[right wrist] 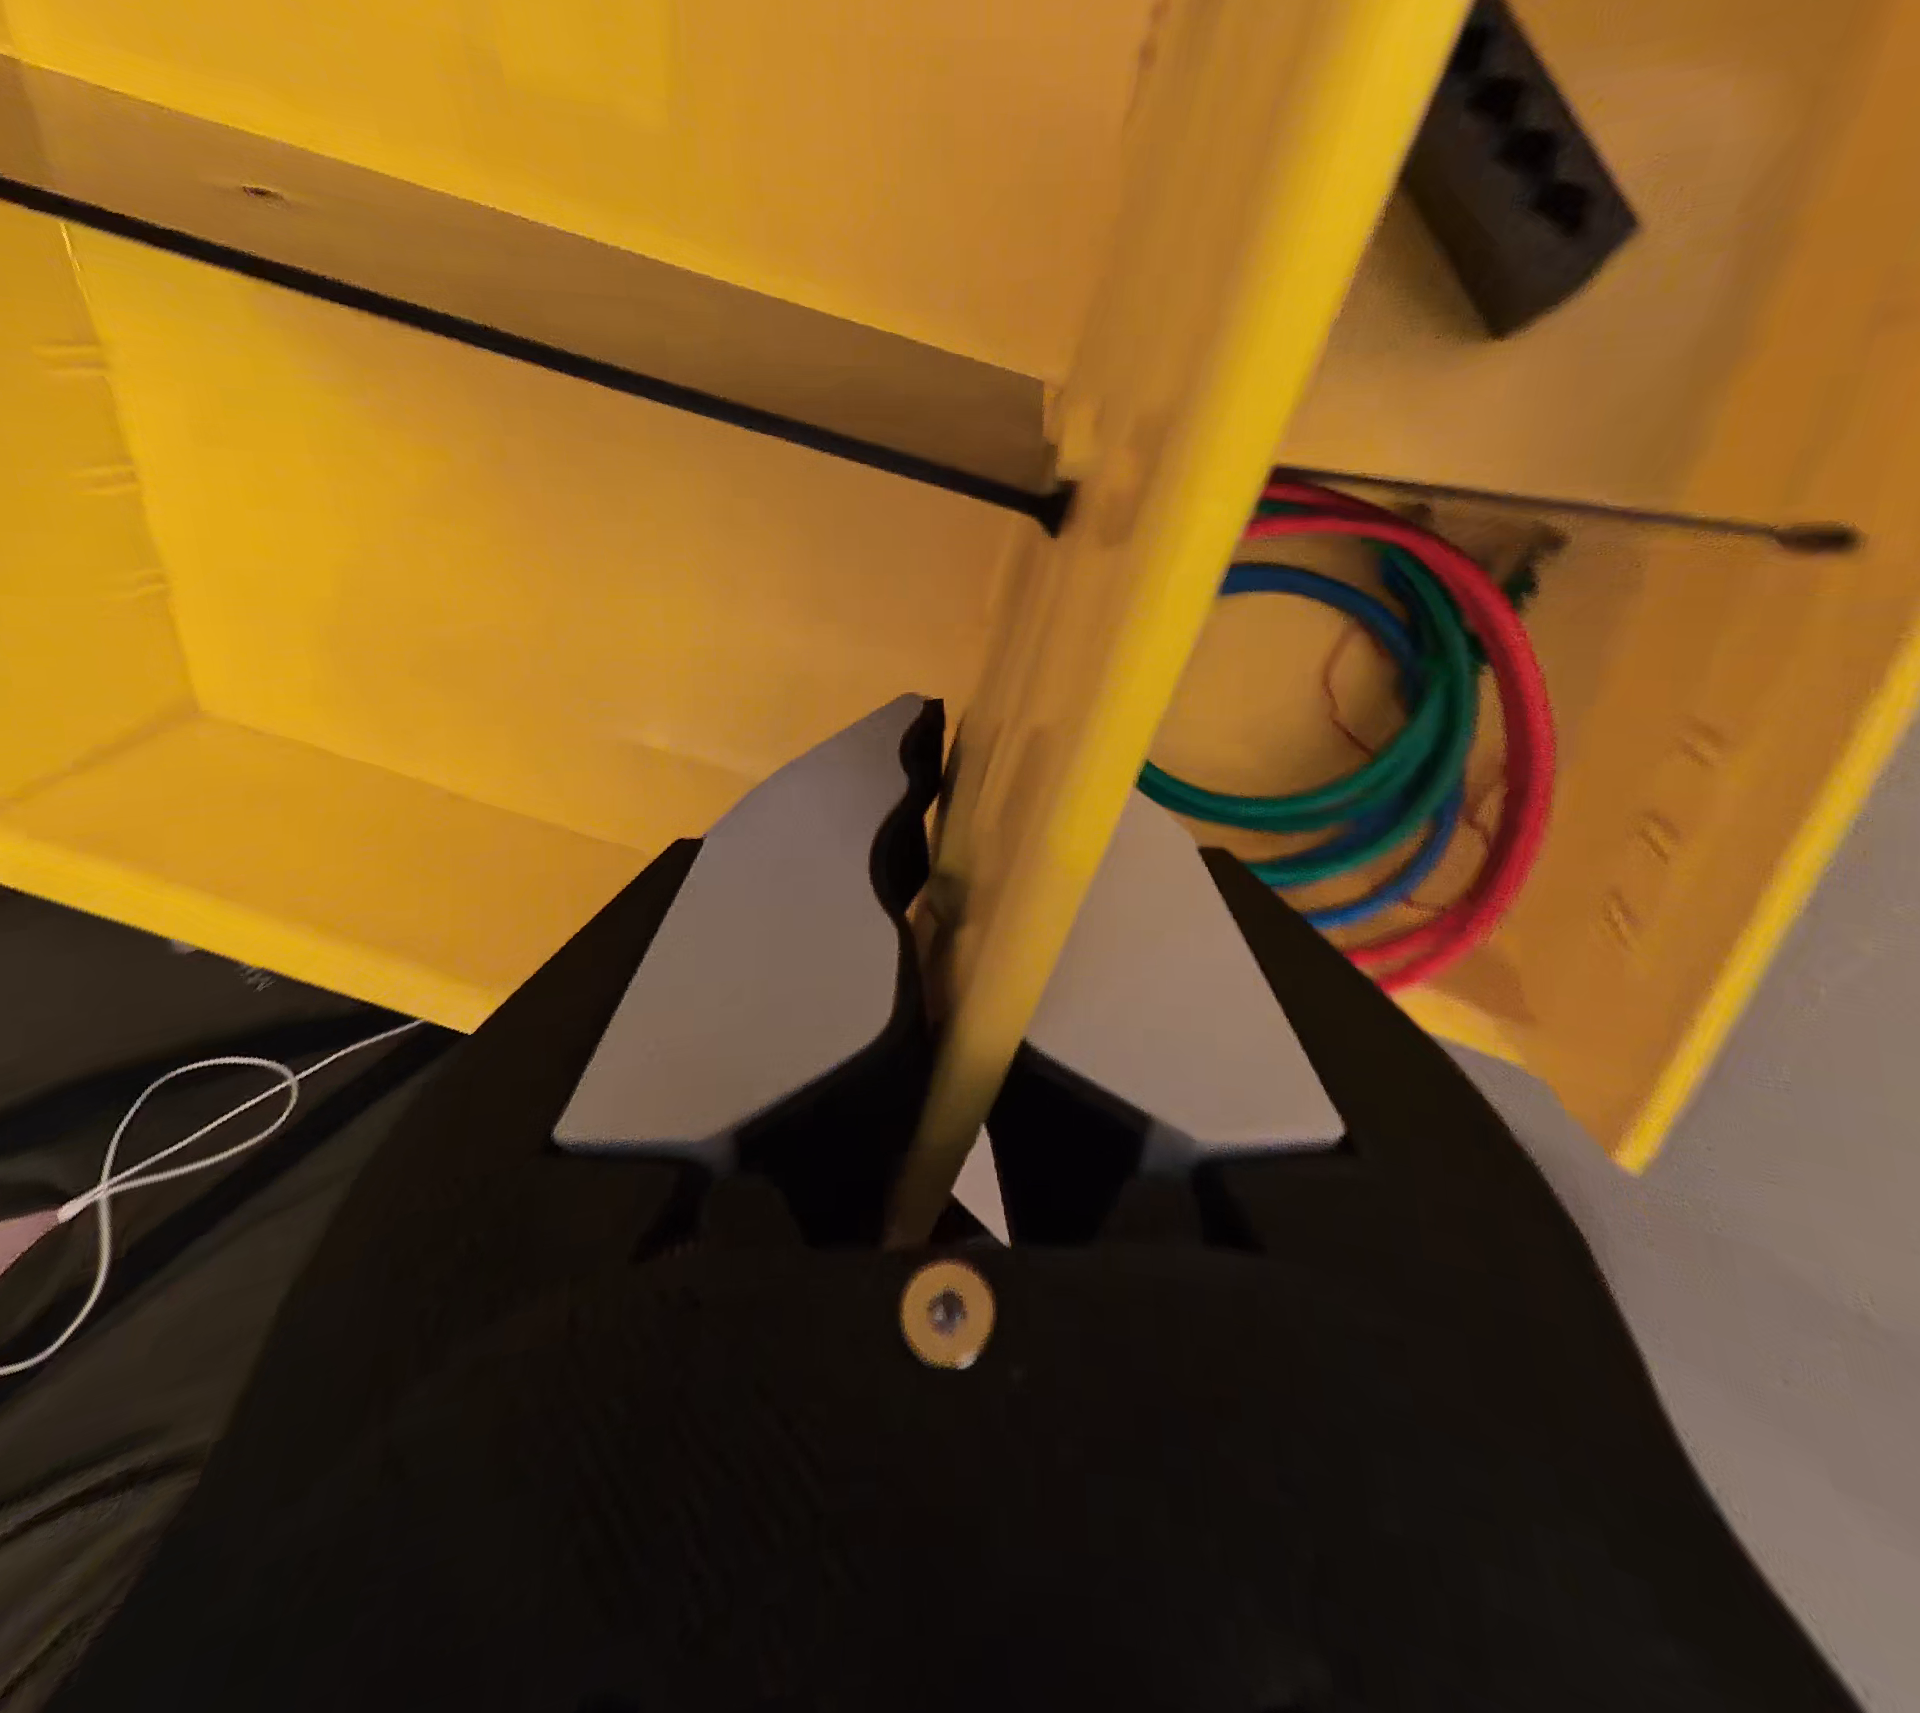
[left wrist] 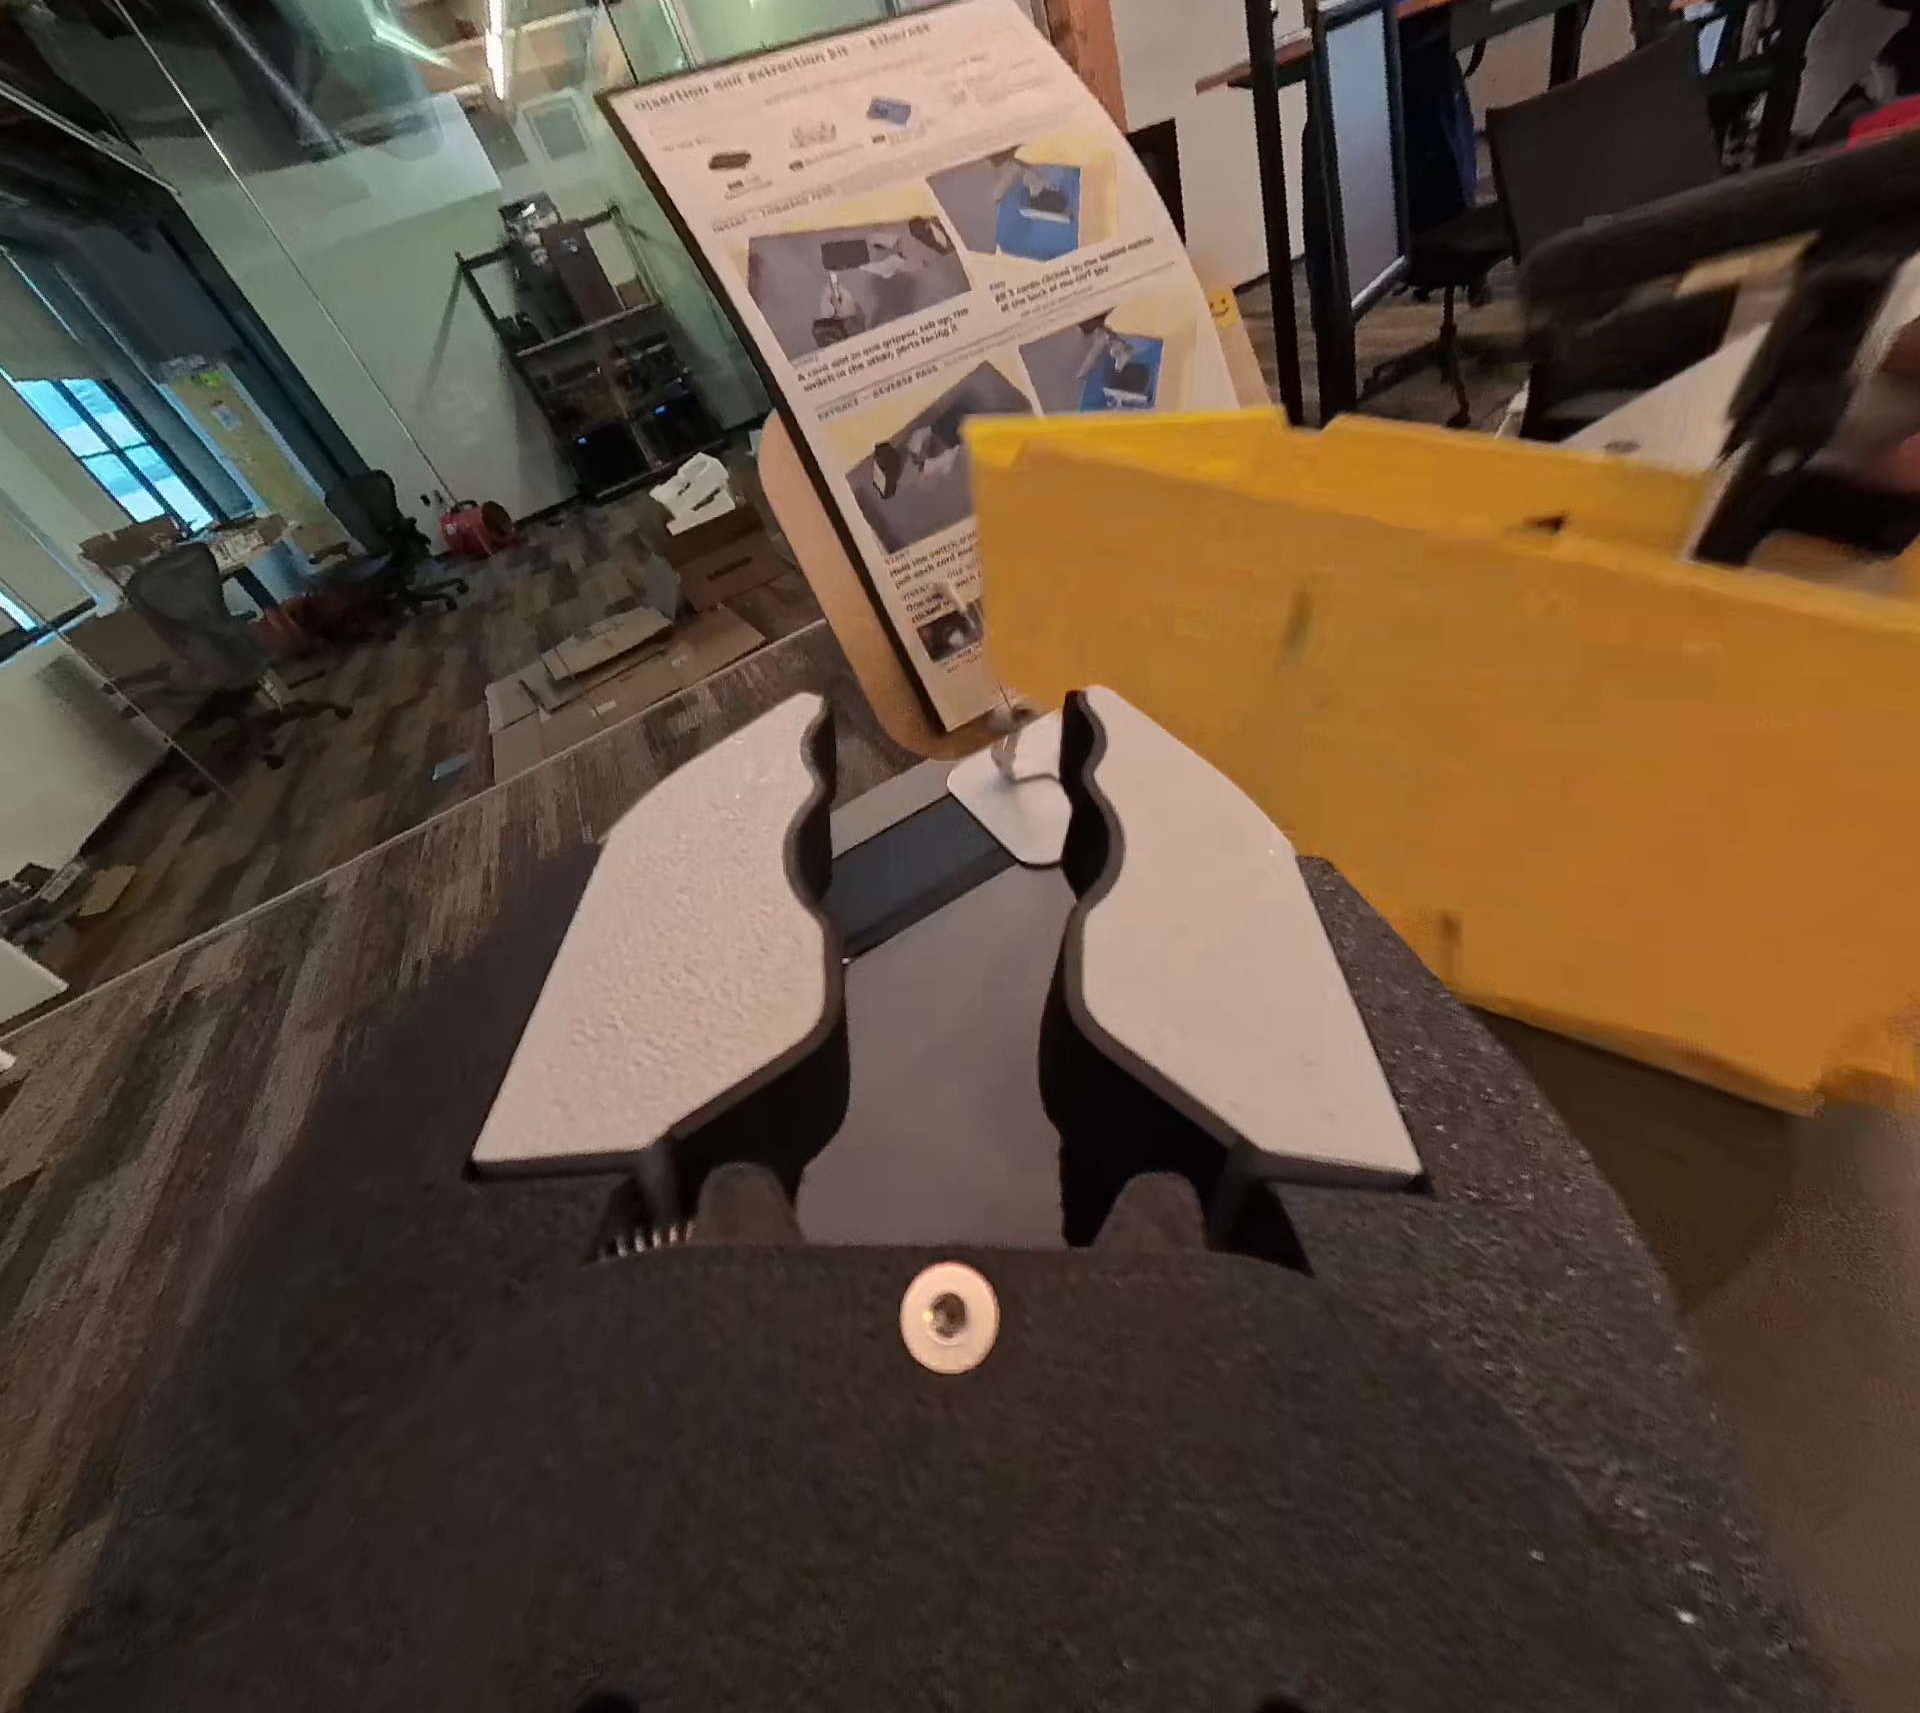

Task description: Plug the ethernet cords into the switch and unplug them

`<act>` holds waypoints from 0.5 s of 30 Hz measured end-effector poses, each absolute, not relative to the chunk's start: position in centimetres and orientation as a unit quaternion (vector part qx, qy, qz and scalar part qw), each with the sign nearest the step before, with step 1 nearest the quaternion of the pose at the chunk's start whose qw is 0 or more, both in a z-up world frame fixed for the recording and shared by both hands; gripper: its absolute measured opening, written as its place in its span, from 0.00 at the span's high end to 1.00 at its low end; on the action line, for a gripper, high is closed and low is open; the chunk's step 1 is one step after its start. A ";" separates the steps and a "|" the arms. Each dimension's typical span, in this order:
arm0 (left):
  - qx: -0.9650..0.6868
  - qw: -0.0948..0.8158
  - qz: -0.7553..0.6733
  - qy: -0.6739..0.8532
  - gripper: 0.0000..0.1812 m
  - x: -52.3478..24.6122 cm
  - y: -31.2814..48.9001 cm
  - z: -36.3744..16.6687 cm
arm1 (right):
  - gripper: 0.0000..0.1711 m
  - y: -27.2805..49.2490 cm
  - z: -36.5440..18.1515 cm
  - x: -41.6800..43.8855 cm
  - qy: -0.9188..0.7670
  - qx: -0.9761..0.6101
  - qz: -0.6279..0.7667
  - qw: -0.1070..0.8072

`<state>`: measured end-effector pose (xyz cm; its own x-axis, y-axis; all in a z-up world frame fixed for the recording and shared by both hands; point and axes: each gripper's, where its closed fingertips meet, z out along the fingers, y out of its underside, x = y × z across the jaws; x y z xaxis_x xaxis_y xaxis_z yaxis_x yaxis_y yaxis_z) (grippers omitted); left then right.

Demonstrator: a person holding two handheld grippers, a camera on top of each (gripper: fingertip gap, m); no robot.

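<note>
The black switch [right wrist: 1512, 177] and coiled red, green and blue ethernet cords [right wrist: 1444, 728] are kept inside a yellow box [right wrist: 540, 520], whose divider wall is clamped by the right tongs [right wrist: 997, 832]. The left tongs [left wrist: 945, 790] are held wide, empty. The box should be set level on the counter [left wrist: 312, 988] first.

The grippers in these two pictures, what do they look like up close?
Both look alike. The left gripper and right gripper each have a rough black body with one silver screw at its middle, and two flat pale grey fingers whose black inner edges are wavy.
</note>
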<state>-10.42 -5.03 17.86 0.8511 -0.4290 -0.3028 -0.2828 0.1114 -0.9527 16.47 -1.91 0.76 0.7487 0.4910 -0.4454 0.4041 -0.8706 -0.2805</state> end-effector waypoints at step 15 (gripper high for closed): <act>-0.712 0.564 -0.222 0.354 0.78 1.6 -1.3 9.8 | 0.98 -1.6 -2.3 46.4 0.023 -0.971 0.163 0.175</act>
<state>1.57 -1.31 9.85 0.6507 -0.7547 -0.0833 -0.2544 -0.1134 -0.9604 46.45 -1.59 -2.26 0.9461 0.0124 -0.3237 -0.1011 -0.9380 -0.3315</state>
